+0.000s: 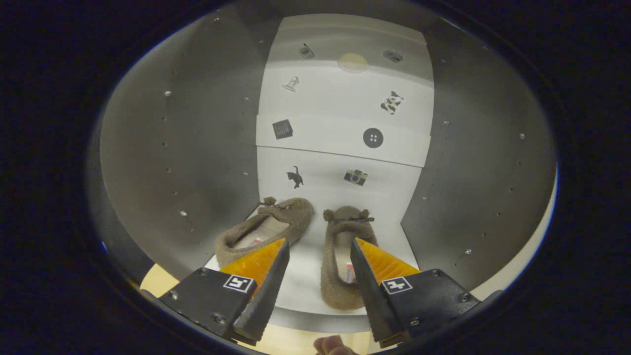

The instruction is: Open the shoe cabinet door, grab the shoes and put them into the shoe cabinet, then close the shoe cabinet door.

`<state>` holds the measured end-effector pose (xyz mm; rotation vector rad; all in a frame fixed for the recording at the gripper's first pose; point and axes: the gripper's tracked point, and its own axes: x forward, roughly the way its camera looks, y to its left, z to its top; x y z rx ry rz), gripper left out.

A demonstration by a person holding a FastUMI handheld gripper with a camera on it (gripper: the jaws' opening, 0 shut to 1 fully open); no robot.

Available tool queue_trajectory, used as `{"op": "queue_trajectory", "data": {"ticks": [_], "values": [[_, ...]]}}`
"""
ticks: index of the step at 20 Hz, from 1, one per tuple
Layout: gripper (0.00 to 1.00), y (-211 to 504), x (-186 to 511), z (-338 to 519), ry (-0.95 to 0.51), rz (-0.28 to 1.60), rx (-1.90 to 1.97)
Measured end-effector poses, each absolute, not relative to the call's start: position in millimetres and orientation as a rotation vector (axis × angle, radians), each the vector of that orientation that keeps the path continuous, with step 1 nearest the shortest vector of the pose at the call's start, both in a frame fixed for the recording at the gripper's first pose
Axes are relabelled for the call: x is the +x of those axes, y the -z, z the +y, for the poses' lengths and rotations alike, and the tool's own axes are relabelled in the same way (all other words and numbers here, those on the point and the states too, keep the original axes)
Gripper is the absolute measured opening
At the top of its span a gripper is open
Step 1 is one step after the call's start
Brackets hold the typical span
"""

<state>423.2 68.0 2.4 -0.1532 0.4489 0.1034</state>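
Hovering released, hand-held gripper point(315, 256) over both shoes point(345, 256) on the cabinet point(197, 148) floor, risking a finger snagging the right shoe while backing out toward the door

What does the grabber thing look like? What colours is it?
The gripper has two dark pointed fingers with toothed edges, each backed by a ribbed orange wedge. Behind them sit black metal blocks with screws, each carrying a small black-and-white square marker.

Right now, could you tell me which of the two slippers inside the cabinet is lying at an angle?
The slipper behind the left finger is angled; its toe swings toward the other slipper, which points straight at the back wall. The gripper is open.
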Motion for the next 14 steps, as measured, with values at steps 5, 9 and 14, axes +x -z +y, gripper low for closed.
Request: {"op": "queue_trajectory", "data": {"ticks": [5,9,14], "values": [[0.89,-36,371,82,-0.092,0.352,-0.092],[1.00,-73,318,88,-0.091,0.273,-0.054],[1.00,-122,254,90,-0.090,0.143,-0.051]]}}
